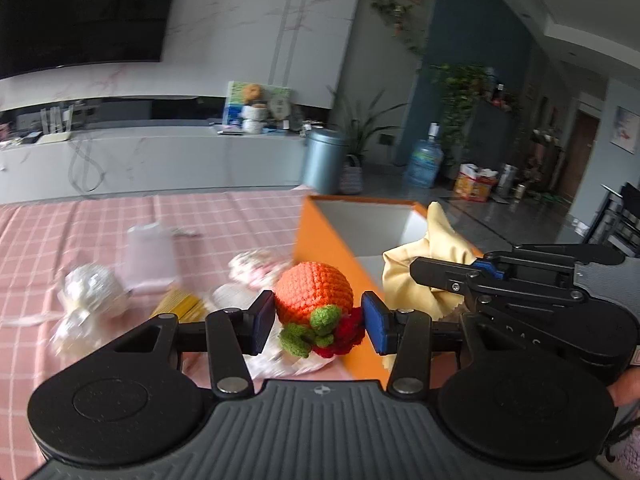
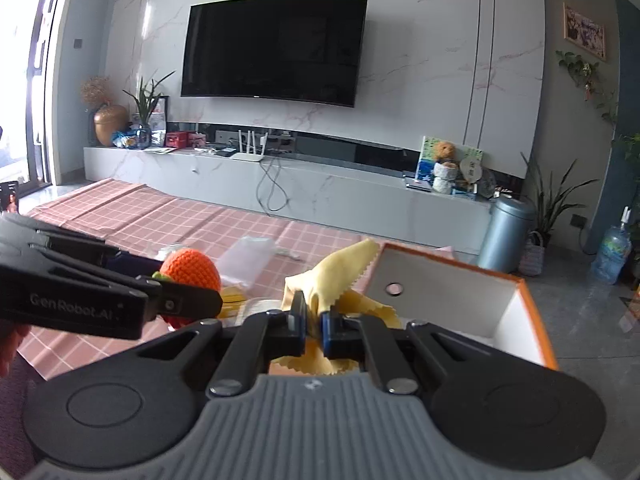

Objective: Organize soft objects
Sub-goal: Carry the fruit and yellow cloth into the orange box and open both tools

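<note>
1. Left gripper (image 1: 318, 322) nearest the lens: pads clamped on crocheted orange fruit (image 1: 314, 294), green leaves and red bit hanging below the pinch. Held clear of the pink checked tablecloth (image 1: 80, 224), just left of the orange box (image 1: 320, 240).
2. Right gripper (image 2: 313, 326) pinched nearly together on yellow cloth (image 2: 340, 272), pinked edges spilling out both sides. Sits just beside the box's open top, near the left-hand wall (image 2: 424, 276).
3. Step in hand, by judgement: carrying both soft items to the box for drop-in.
4. To do well: clear the box rim before lowering; cloth first, being closer, then fruit. Release only once over the white interior, not over the rim.
5. Keep the two grippers apart at the opening; looks tight for both at once.
6. Cloth hangs loose: likely to snag on the rim, so lift high.
7. Leave blurred clutter on the cloth (clear bags, yellow pack) alone for now.
8. Legible writing: "GenRobot.AI" on the left gripper's side, seen from the right wrist view. Other labels unreadable.
</note>
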A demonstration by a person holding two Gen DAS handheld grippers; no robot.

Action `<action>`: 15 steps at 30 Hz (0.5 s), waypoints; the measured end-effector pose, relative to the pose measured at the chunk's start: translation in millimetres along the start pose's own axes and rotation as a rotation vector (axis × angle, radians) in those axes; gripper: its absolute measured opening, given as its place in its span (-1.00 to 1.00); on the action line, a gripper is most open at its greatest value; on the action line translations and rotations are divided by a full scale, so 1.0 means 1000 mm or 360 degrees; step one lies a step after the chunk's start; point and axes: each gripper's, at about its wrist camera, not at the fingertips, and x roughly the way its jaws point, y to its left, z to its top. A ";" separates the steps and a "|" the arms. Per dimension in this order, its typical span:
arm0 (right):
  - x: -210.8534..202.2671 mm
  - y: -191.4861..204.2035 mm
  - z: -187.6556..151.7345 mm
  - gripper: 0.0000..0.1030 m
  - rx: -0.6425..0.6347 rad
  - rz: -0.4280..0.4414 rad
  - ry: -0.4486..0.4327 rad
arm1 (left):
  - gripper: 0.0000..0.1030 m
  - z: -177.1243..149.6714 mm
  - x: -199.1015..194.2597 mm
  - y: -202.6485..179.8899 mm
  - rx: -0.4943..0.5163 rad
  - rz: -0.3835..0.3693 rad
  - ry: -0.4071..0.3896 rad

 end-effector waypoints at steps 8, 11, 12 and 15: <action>-0.006 -0.061 0.020 -0.91 -0.0060 -0.0152 0.0072 | 0.04 0.038 0.044 -0.046 0.0280 -0.0162 0.0017; 0.003 -0.081 0.022 -0.91 -0.0088 -0.0209 0.0125 | 0.04 0.045 0.065 -0.062 0.0381 -0.0203 0.0067; 0.007 -0.088 0.021 -0.91 -0.0080 -0.0212 0.0154 | 0.04 0.046 0.073 -0.066 0.0407 -0.0207 0.0089; 0.026 -0.107 0.017 -0.91 -0.0036 -0.0215 0.0248 | 0.04 0.048 0.097 -0.076 0.0465 -0.0212 0.0160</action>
